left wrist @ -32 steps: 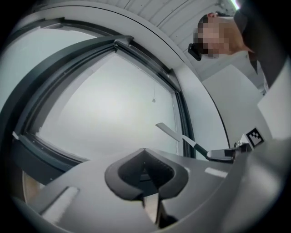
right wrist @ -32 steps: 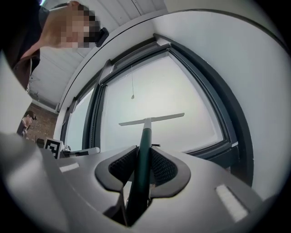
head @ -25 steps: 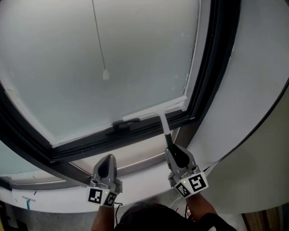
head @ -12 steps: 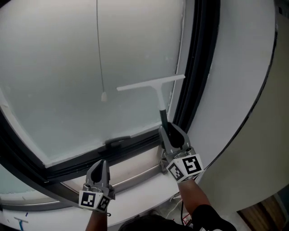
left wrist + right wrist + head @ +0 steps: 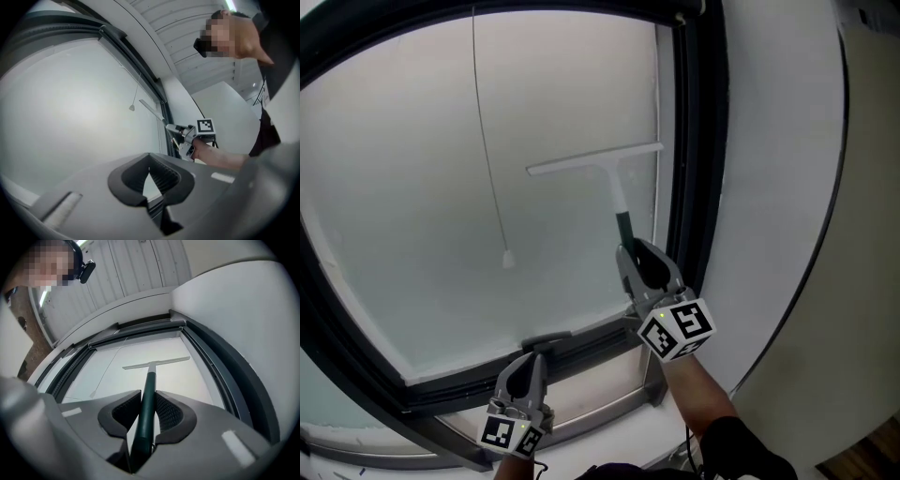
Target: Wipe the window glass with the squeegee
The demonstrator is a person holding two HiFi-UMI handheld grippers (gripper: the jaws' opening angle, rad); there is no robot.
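A white squeegee with a dark green handle rests its blade against the frosted window glass, near the pane's right edge and about mid-height. My right gripper is shut on that handle, below the blade. The blade lies level across the glass in the right gripper view. My left gripper hangs low by the bottom frame, jaws closed with nothing between them. From the left gripper view I see the right gripper and the squeegee up on the pane.
A thin blind cord with a small pull hangs in front of the glass left of the squeegee. The dark window frame runs up the right side beside a white wall. A dark latch sits on the bottom rail.
The right gripper has carried the squeegee from the bottom rail up the right side of the pane. The left gripper stayed low by the sill.
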